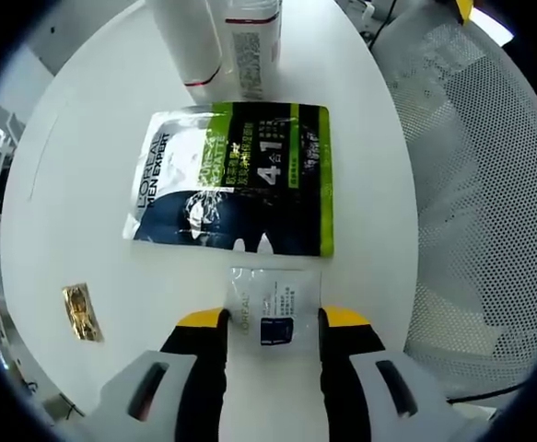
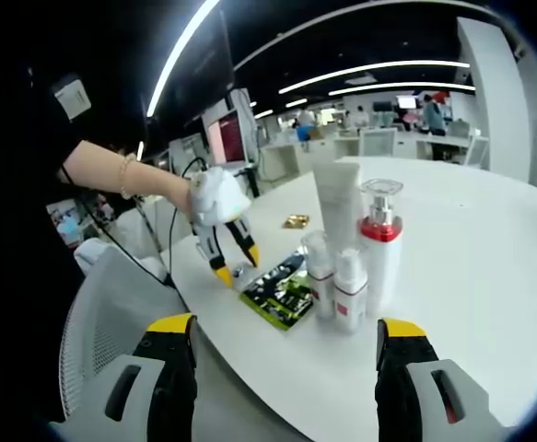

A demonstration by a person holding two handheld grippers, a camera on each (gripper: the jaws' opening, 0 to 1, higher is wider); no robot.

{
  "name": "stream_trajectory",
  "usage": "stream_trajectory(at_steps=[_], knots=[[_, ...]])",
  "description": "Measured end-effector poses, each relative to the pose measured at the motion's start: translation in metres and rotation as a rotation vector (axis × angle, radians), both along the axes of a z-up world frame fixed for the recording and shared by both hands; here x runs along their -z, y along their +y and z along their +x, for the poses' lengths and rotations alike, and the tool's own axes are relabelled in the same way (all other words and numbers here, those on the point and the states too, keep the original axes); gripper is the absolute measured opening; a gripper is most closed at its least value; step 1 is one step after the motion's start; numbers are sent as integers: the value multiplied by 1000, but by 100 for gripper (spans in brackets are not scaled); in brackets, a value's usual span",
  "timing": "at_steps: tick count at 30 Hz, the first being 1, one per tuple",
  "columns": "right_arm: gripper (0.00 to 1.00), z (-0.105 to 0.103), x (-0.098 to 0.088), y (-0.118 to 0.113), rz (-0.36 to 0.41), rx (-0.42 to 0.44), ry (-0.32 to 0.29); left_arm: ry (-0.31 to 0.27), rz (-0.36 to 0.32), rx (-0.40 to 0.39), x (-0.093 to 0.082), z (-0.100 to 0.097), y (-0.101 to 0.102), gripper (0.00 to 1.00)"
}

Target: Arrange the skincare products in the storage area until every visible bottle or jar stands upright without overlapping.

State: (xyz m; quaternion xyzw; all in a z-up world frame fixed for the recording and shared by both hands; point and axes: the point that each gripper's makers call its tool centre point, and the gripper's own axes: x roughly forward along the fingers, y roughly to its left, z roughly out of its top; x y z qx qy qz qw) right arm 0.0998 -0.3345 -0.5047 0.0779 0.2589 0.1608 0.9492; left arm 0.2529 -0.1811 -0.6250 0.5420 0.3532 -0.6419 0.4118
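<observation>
A small clear sachet (image 1: 270,308) lies flat on the white round table (image 1: 93,184), between the yellow-tipped jaws of my left gripper (image 1: 273,322), which is open around it. Beyond it lies a large green, black and silver sachet (image 1: 231,180). A white tube (image 1: 190,41) and a bottle (image 1: 254,37) stand at the far edge. In the right gripper view, the tall white tube (image 2: 339,207), a red-banded pump bottle (image 2: 381,244) and two small bottles (image 2: 319,272) (image 2: 349,290) stand upright together beside the large sachet (image 2: 282,290). My right gripper (image 2: 285,327) is open and holds nothing, off the table's edge.
A small gold packet (image 1: 82,313) lies on the table to the left. A white mesh chair (image 1: 471,184) stands close to the table's edge. A gloved hand (image 2: 215,198) holds the left gripper (image 2: 238,265) over the table. Desks and people are far behind.
</observation>
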Motion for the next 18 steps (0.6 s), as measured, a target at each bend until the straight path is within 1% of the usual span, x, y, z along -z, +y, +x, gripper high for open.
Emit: stream_trajectory(at_steps=[5, 18], knots=[[84, 0, 1, 0, 1, -1, 0, 6, -7, -13, -1, 1, -1, 37], [83, 1, 2, 0, 3, -3, -1, 4, -16, -24, -2, 3, -3, 40]])
